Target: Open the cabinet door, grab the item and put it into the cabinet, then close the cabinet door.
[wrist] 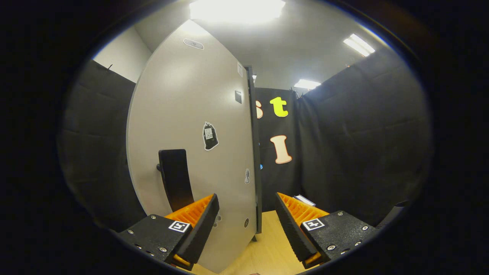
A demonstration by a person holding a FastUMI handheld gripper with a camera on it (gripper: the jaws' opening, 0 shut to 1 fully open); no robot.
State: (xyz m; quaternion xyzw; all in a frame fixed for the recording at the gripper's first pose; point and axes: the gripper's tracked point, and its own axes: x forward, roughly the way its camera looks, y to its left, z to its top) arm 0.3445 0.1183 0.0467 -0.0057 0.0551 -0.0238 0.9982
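The grey cabinet door (187, 126) stands close ahead, swung out so its free edge points at me. A black curved handle (175, 178) sits low on its face, just beyond my left finger (198, 215). My gripper (246, 215) is open, and the door's lower edge runs down between the two fingers, nearer the left one. Neither pad touches the door or the handle. A few small stickers (209, 136) dot the door face. The cabinet's inside and the item are hidden from me.
Black cloth walls (355, 145) close the booth to the right and behind the door. A light wooden surface (267, 244) lies below the fingers. A small flat white thing (304, 199) lies just past the right finger.
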